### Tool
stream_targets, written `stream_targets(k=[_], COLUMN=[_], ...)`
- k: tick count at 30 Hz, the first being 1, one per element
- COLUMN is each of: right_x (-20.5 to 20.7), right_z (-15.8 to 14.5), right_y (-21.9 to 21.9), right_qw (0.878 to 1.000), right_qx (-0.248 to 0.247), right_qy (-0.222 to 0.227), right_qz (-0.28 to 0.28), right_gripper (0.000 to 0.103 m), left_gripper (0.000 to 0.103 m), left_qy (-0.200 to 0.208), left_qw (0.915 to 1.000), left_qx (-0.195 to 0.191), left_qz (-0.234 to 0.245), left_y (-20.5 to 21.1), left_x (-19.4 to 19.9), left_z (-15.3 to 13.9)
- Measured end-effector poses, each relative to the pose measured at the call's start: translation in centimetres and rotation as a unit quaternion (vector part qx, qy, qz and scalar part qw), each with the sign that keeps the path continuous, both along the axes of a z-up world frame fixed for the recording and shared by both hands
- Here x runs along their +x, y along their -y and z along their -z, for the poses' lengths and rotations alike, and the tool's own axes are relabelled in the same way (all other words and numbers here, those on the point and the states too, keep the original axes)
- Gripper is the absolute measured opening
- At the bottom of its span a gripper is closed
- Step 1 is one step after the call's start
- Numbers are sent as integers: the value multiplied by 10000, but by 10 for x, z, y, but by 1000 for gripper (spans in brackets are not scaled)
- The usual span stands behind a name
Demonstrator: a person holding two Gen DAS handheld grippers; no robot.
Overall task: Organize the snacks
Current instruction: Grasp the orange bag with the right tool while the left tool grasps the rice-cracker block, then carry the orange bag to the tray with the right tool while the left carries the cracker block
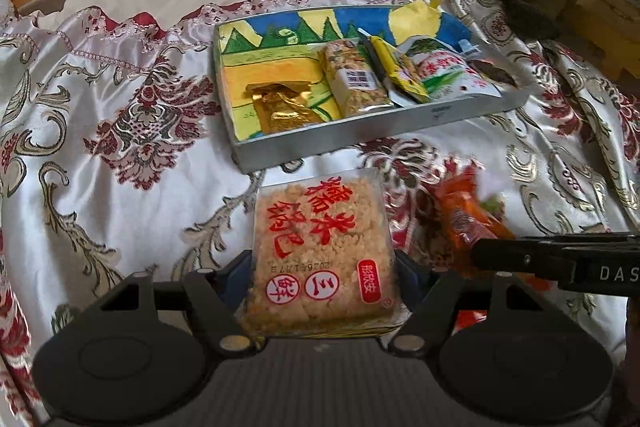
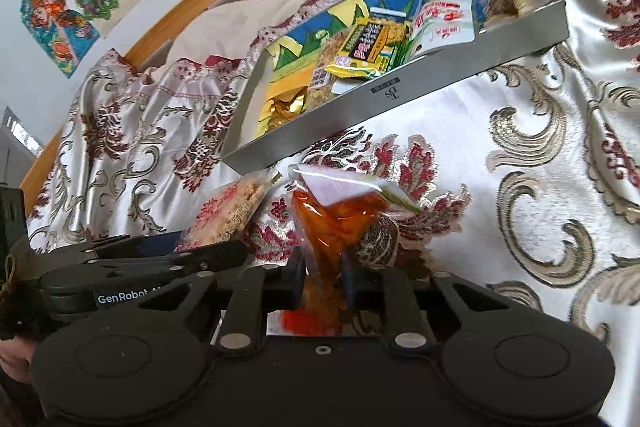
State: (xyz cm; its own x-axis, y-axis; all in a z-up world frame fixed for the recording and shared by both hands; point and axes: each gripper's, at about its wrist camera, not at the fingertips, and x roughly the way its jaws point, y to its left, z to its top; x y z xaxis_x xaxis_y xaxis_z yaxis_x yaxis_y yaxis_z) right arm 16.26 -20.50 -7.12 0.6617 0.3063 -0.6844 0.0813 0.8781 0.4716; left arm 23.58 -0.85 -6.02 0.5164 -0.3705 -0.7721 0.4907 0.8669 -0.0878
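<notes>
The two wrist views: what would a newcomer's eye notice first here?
Closest to the lens, the left gripper clamps a square clear-wrapped rice cracker pack with red characters, and the right gripper pinches a clear pouch of orange-red snack. Behind them, a shallow silver tray with a colourful painted lining holds several snack packets on the floral satin bedspread.

Both wrist cameras look down, close, sharing the tray point(image 1: 436, 115), perhaps from adjacent spots.
</notes>
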Motion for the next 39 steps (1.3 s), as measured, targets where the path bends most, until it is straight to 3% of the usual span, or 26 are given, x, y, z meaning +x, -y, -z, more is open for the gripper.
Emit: stream_targets(k=[15,20,26,31,39], right_x=[-52,-67,-79,-86,-88], right_z=[-8,-10,-15,-15,-15], right_y=[13,9,-4,-23,-37], right_qw=[9994,9988,9926,9765,9592], right_qx=[145,-103,-889,-1789,-2433], right_qy=[270,416,704,973,1120], right_qz=[-140,-218,-424,-703,-907], right_gripper=[19,19,19,18,18], left_gripper=[75,75,75,75,75], left_qy=[-144,-126,-50,-2,86], left_qw=[9999,9998,9998,9999,9998], left_qx=[30,39,20,43,-37], left_qz=[-61,-128,-169,-122,-198], left_y=[12,10,11,13,10], left_x=[-50,-58,-62,-63,-61], left_z=[-13,-14,-18,-18,-20])
